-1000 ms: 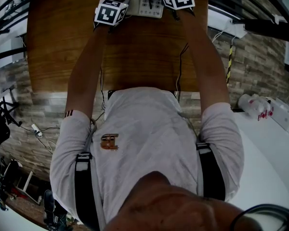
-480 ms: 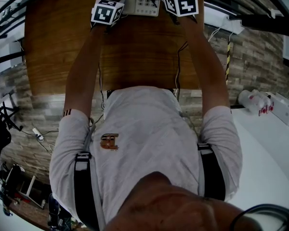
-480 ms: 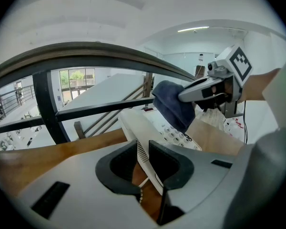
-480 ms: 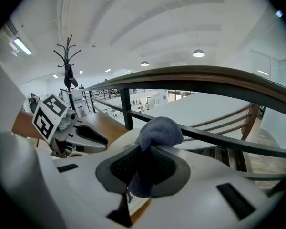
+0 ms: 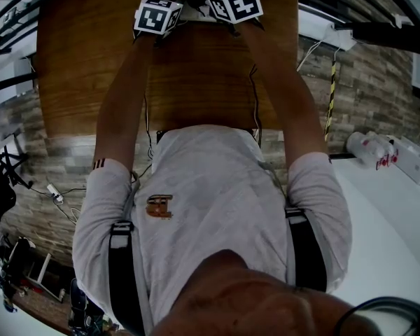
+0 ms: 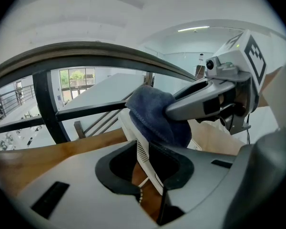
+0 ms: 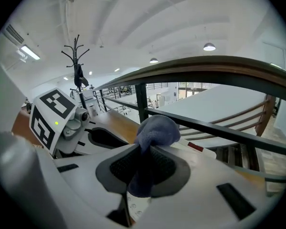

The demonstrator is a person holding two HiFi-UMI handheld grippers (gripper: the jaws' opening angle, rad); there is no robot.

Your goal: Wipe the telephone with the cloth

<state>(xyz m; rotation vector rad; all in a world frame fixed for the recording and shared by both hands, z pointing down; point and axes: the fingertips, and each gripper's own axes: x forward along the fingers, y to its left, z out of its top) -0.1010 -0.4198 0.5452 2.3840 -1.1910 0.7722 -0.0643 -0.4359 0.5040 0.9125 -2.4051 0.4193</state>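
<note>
Shifted leftward over the past half-second, the right claw (image 7: 143,168) presses its clamped dark blue terry cloth (image 7: 155,130) onto the upper face of the white plastic telephone (image 6: 142,149), covering most of it in the head view. The telephone, tilted at the far edge of the brown wooden surface (image 5: 91,61), is pinched by its vented side in the left claw (image 6: 150,168), whose jaws are closed on it. Both claws sit close together beyond the person's outstretched forearms (image 5: 126,96).
</note>
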